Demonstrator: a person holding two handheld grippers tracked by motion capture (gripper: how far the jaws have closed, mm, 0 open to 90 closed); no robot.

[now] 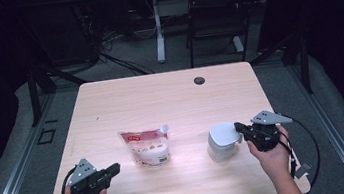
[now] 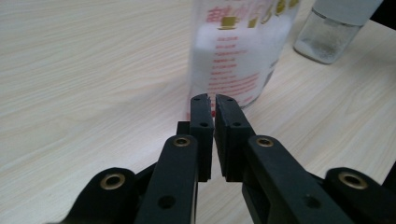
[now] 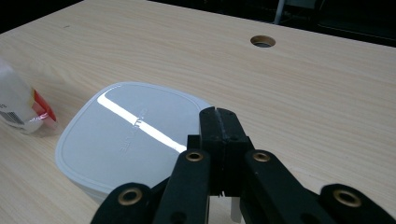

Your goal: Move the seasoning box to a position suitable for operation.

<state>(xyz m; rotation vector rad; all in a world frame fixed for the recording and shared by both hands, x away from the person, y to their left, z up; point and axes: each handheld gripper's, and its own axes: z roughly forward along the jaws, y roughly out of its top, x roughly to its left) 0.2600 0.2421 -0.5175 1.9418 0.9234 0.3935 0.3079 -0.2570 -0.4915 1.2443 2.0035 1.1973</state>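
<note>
A clear pouch (image 1: 146, 148) with red print and white powder lies at the table's middle; in the left gripper view the pouch (image 2: 238, 51) stands just beyond my jaws. My left gripper (image 1: 117, 168) (image 2: 215, 100) sits left of it, its jaws nearly together with nothing between them. A white-lidded clear container (image 1: 221, 143) (image 3: 126, 135) stands to the right. My right gripper (image 1: 237, 127) (image 3: 218, 114) rests at the lid's right edge with its jaws pressed together. A thin white tab shows under them; I cannot tell whether it is pinched.
The light wooden table (image 1: 160, 98) has a round cable hole (image 1: 199, 80) (image 3: 262, 41) near its far edge. A black chair (image 1: 215, 15) and a desk leg stand on the floor behind it. A corner of the pouch (image 3: 18, 107) lies left of the container.
</note>
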